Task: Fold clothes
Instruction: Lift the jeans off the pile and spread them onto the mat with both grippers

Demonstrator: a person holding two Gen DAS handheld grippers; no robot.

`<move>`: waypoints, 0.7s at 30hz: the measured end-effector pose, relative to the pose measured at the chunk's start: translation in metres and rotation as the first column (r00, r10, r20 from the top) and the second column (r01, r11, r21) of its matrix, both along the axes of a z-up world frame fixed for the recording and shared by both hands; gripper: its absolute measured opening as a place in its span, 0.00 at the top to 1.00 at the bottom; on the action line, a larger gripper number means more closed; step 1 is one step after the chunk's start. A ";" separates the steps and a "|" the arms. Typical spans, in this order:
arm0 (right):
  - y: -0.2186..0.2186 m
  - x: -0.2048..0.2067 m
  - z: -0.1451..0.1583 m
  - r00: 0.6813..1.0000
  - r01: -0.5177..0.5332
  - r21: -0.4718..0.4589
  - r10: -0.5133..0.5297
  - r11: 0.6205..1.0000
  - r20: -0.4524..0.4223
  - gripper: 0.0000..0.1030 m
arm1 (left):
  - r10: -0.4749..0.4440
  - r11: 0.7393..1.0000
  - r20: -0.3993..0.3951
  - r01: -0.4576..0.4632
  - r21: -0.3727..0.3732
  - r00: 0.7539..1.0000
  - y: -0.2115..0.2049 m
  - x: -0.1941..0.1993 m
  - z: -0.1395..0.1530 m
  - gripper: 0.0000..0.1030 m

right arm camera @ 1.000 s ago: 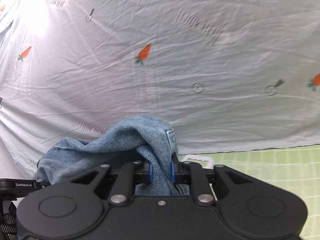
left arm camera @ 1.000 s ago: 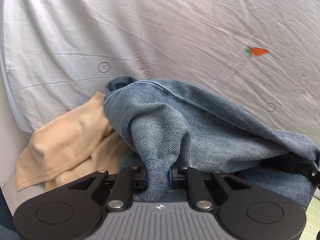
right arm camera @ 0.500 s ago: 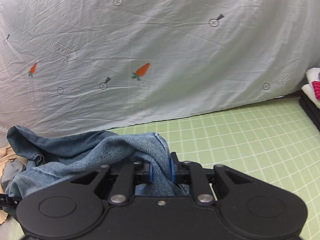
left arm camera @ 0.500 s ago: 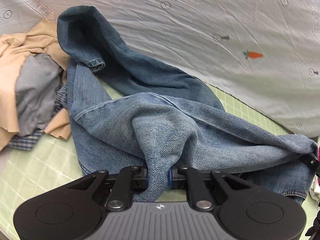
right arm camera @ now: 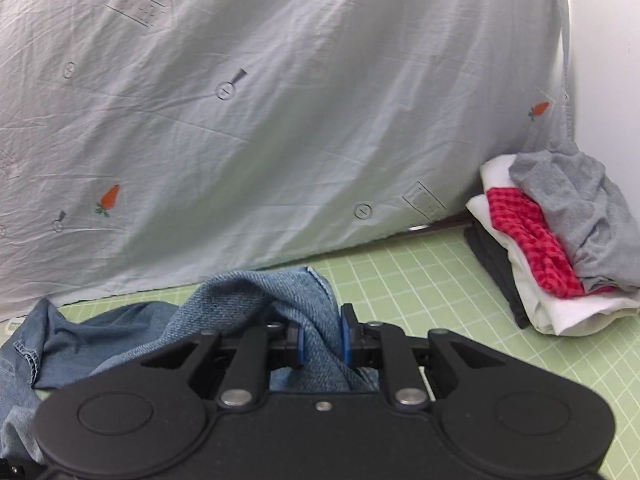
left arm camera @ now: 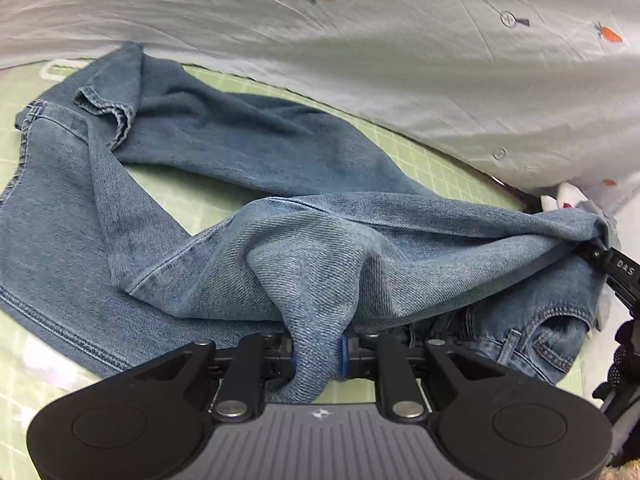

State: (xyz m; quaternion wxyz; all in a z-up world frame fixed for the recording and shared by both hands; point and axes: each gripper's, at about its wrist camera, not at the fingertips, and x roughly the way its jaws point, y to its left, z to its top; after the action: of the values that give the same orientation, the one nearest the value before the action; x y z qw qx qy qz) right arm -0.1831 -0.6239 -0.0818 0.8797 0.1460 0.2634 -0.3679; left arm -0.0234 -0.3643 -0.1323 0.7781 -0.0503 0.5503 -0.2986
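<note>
The left gripper [left arm camera: 318, 354] is pinching a fold of the blue jeans [left arm camera: 224, 184] between its blue pads. Its jaws have just opened a tiny bit, but the denim is still squeezed between them. The right gripper [right arm camera: 320, 342] is clenched on another bunch of the jeans [right arm camera: 256, 300]. In the left wrist view you can see the right gripper at the far right edge, with the cloth stretched up to it.

The jeans lie across the middle and left of the left wrist view, partly spread on the green grid mat [left arm camera: 168, 184]. One leg runs to the upper left, and its hem [left arm camera: 106, 106] is curled over. The waist part with a pocket [left arm camera: 548, 340] sits at the lower right.

What could go wrong? The left jaws are loosening, so the denim may slip out before the jeans lie flat (denim is heavy and pulls down). The curled hem and the twisted legs could get folded in, and then the fold would be lumpy. The legs lie apart with mat showing between them, so they may not line up.

At the right side of the right wrist view there is a stack of folded clothes [right arm camera: 560, 248], white, red check and grey. If the jeans swing that way they could knock it.

There are no boxes or baskets to see, so nothing is inside anything. A pale sheet with carrots [right arm camera: 280, 120] hangs behind the mat.
</note>
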 end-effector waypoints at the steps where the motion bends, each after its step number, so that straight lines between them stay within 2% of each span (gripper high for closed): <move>1: -0.008 -0.004 -0.006 1.000 0.014 0.018 -0.014 1.000 -0.018 0.82 | -0.014 1.000 -0.009 0.014 0.010 1.000 -0.005 0.000 -0.002 0.77; 6: -0.015 -0.021 -0.041 0.994 0.050 0.096 -0.040 0.994 -0.099 0.74 | 0.040 0.997 -0.013 -0.039 0.065 0.999 0.011 0.012 0.002 0.72; 10: -0.005 -0.030 -0.058 0.992 0.051 0.124 -0.036 0.991 -0.125 0.70 | 0.133 0.991 -0.061 -0.130 0.041 0.989 0.028 0.037 -0.001 0.68; 13: 0.001 -0.028 -0.058 0.992 0.054 0.119 -0.039 0.991 -0.119 0.68 | 0.168 0.986 -0.061 -0.166 0.036 0.984 0.040 0.043 0.001 0.67; 17: 0.003 -0.027 -0.057 0.990 0.084 0.118 -0.070 0.989 -0.119 0.66 | 0.188 0.982 -0.020 -0.187 0.039 0.982 0.053 0.048 0.011 0.66; 21: 0.002 -0.027 -0.056 0.987 0.121 0.127 -0.106 0.984 -0.117 0.64 | 0.239 0.966 0.039 -0.242 0.087 0.970 0.070 0.053 0.015 0.66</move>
State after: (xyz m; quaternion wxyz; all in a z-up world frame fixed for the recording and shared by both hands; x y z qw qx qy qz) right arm -0.2105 -0.6223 -0.1378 0.8297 0.1991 0.3269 -0.4064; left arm 0.0300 -0.2940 -0.1171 0.8178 -0.0770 0.5420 -0.1774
